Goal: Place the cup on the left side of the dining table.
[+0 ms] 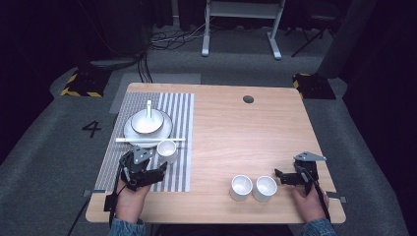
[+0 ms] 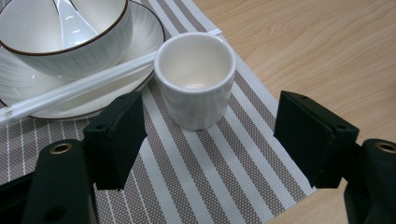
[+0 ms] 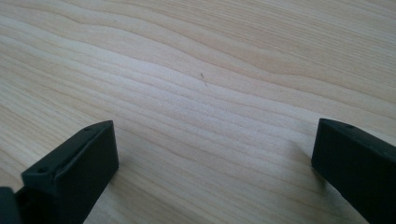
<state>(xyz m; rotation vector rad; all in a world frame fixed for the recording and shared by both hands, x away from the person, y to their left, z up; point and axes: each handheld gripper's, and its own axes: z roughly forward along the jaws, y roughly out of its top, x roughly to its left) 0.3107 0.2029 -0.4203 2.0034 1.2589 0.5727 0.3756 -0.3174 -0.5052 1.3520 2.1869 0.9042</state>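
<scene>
1. High view: the left gripper (image 1: pixel 156 173) sits over the striped mat (image 1: pixel 178 147), jaws spread, just short of a small white cup (image 1: pixel 166 151). That cup stands upright on the mat, right beside the plate (image 1: pixel 132 132) that carries a bowl (image 1: pixel 146 122) and spoon (image 1: pixel 149 109), with chopsticks (image 1: pixel 147 140) lying against its far side. The right gripper (image 1: pixel 279 175) rests near two more cups (image 1: pixel 253 188) on the bare table (image 1: pixel 236 132), jaws apart and pinching nothing.

2. Left gripper view: the cup (image 2: pixel 194 79) is empty, thick-walled and glazed, standing between and beyond the open jaws. It looks light but stiff, slick and breakable. The best hold is probably across the outer wall around mid-height, squeezing gently, keeping clear of the chopsticks (image 2: pixel 79 88) and plate (image 2: pixel 149 28).

3. Right gripper view: the jaws stand wide open over plain wood grain (image 3: pixel 201 79), holding nothing.
</scene>
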